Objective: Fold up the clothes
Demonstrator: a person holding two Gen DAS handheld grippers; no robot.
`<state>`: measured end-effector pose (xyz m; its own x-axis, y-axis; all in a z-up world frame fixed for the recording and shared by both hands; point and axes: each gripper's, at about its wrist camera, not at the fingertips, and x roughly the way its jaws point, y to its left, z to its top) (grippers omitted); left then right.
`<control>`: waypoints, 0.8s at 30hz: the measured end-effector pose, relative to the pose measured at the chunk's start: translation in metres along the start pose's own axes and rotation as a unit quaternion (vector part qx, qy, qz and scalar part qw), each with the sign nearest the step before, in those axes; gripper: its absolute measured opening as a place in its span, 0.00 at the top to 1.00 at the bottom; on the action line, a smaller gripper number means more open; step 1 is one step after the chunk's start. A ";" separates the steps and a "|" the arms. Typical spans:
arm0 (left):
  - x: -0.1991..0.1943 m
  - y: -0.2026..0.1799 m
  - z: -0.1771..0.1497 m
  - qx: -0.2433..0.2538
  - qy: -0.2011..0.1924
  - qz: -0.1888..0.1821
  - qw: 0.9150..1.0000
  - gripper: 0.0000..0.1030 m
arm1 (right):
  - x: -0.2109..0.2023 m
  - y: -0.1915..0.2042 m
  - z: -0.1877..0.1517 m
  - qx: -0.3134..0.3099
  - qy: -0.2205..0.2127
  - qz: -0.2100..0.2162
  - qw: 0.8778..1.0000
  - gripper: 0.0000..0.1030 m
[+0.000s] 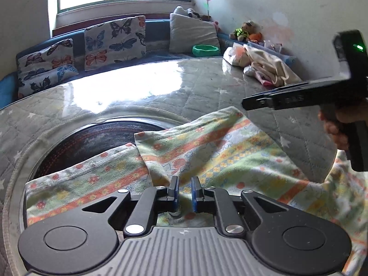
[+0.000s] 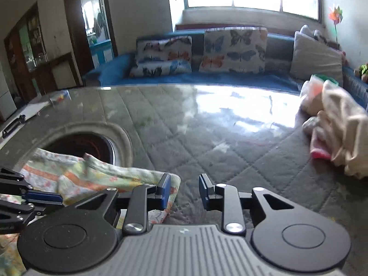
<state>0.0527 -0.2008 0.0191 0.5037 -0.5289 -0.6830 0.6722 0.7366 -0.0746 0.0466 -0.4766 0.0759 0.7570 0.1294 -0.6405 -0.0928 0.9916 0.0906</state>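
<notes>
The glass-topped table [image 2: 207, 124] over a quilted grey cover offers broad bare room ahead, up to the blue sofa [image 2: 230, 78] along its far edge; a heap of pale clothes [image 2: 340, 128] sits at its right side. The flowered cloth [image 1: 218, 151] lies rumpled at the near edge, its stripes and long axis running left to right, partly covering a dark round opening [image 1: 96, 142]; its near side is hidden under the tools. The left gripper [image 1: 184, 193] has jaws narrowly parted with cloth bunched between; whether they pinch it is unclear. The right gripper [image 2: 185, 192] is spread wide, its left finger at the cloth's corner.
</notes>
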 end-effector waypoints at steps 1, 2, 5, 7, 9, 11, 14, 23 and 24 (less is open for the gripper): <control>-0.004 -0.003 0.000 0.002 -0.005 -0.004 1.000 0.88 | -0.008 0.002 0.000 -0.009 -0.003 0.007 1.000 0.74; -0.008 -0.007 -0.001 0.008 -0.008 -0.008 1.000 0.88 | -0.015 0.004 -0.001 -0.021 0.000 0.025 0.999 0.74; -0.017 -0.022 -0.005 0.027 -0.011 -0.024 0.999 0.88 | -0.037 0.026 -0.016 -0.078 0.014 0.055 0.995 0.74; -0.020 -0.033 -0.011 0.044 -0.007 -0.033 0.998 0.88 | -0.046 0.043 -0.031 -0.123 0.030 0.065 0.990 0.77; -0.021 -0.041 -0.018 0.057 0.003 -0.032 0.998 0.88 | -0.051 0.053 -0.044 -0.143 0.045 0.068 0.986 0.81; -0.027 -0.044 -0.026 0.059 0.007 -0.032 0.998 0.88 | -0.056 0.063 -0.060 -0.167 0.071 0.072 0.981 0.81; -0.040 -0.052 -0.039 0.066 0.008 -0.029 0.997 0.88 | -0.065 0.066 -0.066 -0.178 0.082 0.077 0.978 0.82; -0.072 -0.114 -0.071 0.123 0.005 -0.108 0.986 0.86 | -0.045 0.018 -0.030 -0.017 0.056 0.041 0.997 0.80; -0.071 -0.118 -0.073 0.125 0.010 -0.121 0.985 0.86 | -0.041 0.015 -0.028 -0.006 0.056 0.040 0.998 0.80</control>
<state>-0.1017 -0.2190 0.0232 0.3039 -0.6652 -0.6821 0.8848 0.4625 -0.0568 -0.0042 -0.4669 0.0821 0.6692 0.2075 -0.7135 -0.1581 0.9780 0.1362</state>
